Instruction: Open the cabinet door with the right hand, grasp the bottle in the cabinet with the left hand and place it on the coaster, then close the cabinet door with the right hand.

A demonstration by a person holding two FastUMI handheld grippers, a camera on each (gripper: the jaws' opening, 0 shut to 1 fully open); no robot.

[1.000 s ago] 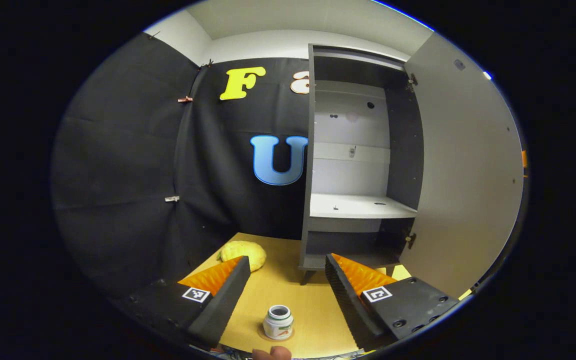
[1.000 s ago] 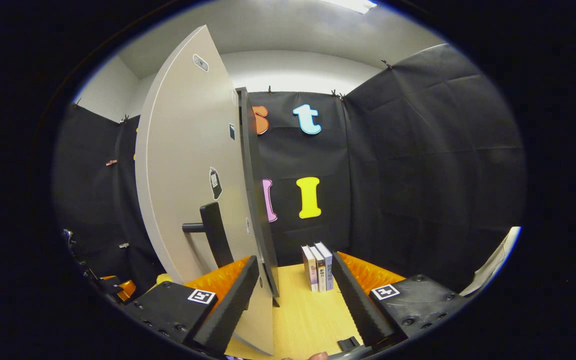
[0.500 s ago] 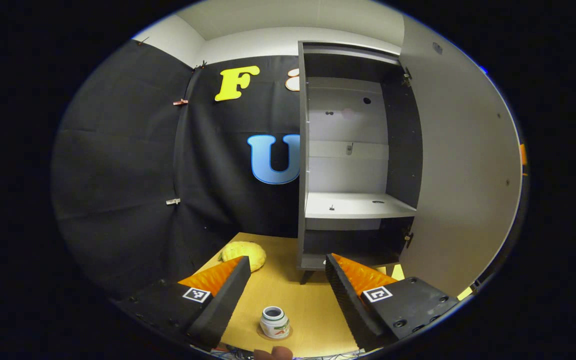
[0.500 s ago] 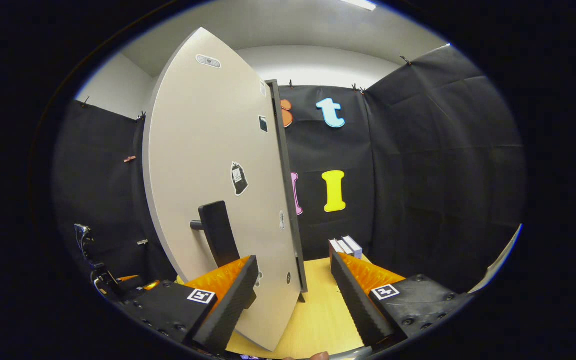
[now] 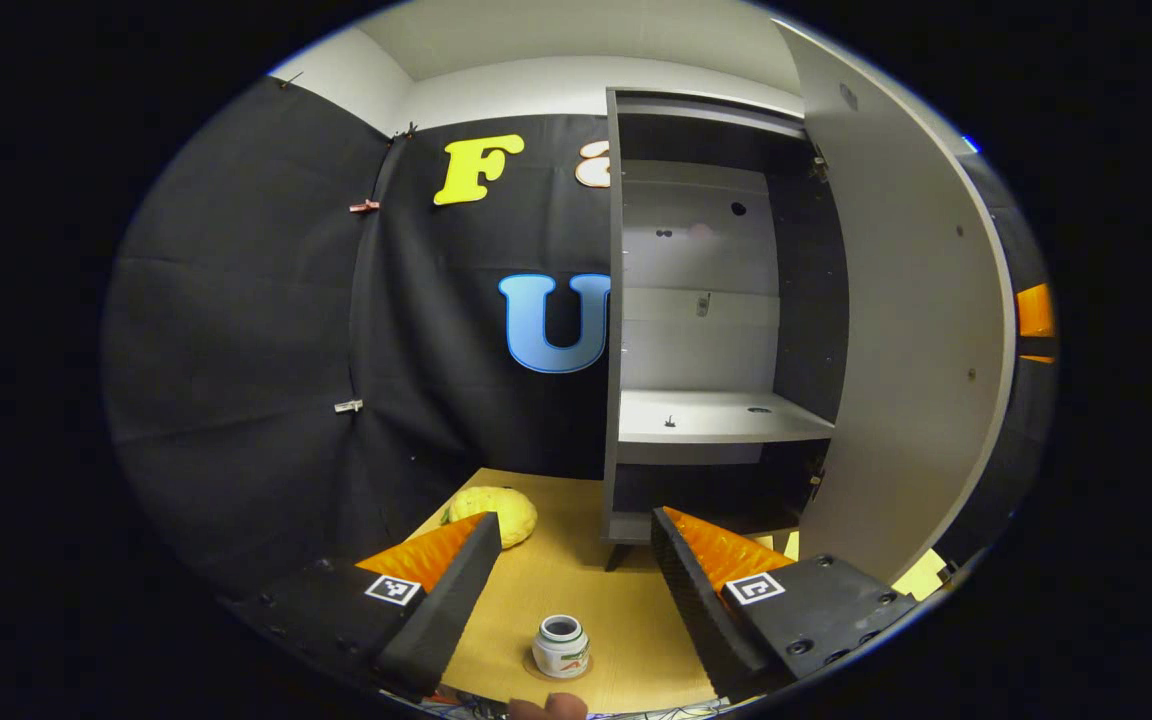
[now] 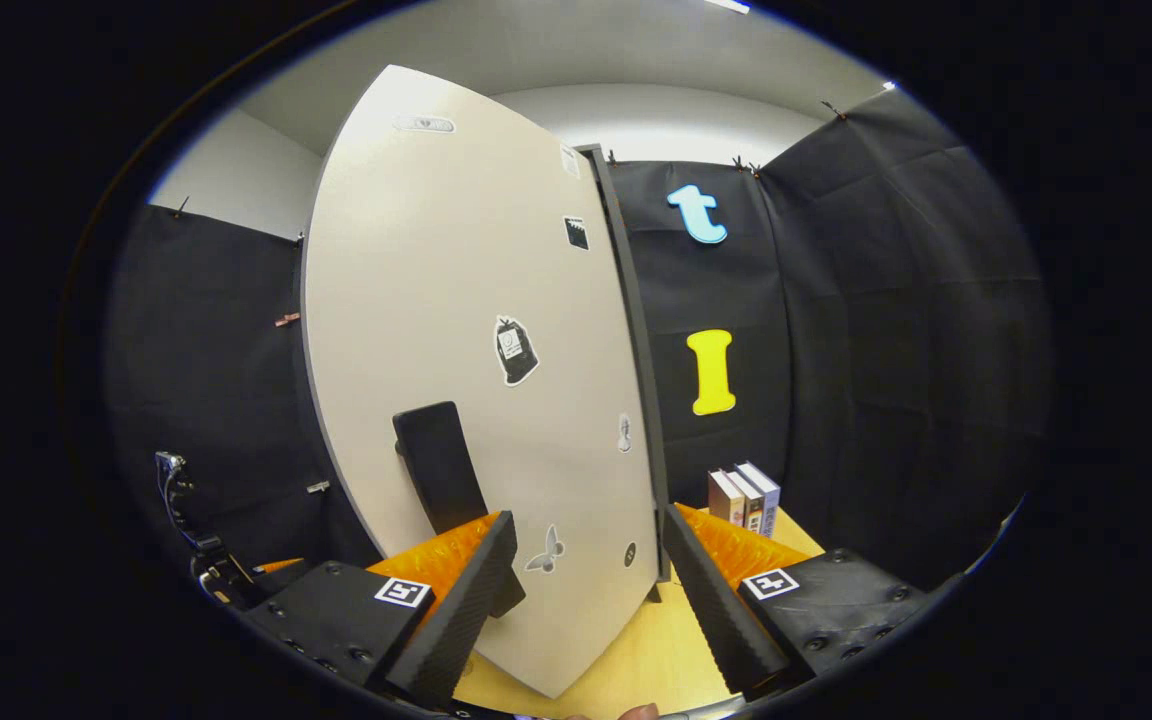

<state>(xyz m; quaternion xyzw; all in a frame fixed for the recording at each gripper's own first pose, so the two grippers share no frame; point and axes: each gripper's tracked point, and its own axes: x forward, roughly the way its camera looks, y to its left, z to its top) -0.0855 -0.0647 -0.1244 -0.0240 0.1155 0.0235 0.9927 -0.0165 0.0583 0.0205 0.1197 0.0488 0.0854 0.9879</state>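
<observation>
where door (image 6: 456, 330) intervenes, cabinet's lower shelf (image 5: 706, 500) hidden

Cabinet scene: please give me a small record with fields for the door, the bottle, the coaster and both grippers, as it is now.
cabinet door: open, swung out from the cabinet
door handle: not gripped
shelf: no bottle on it
bottle: upright on the coaster, on the table
left gripper: open, holds nothing
right gripper: open, facing the door's outer side
</observation>
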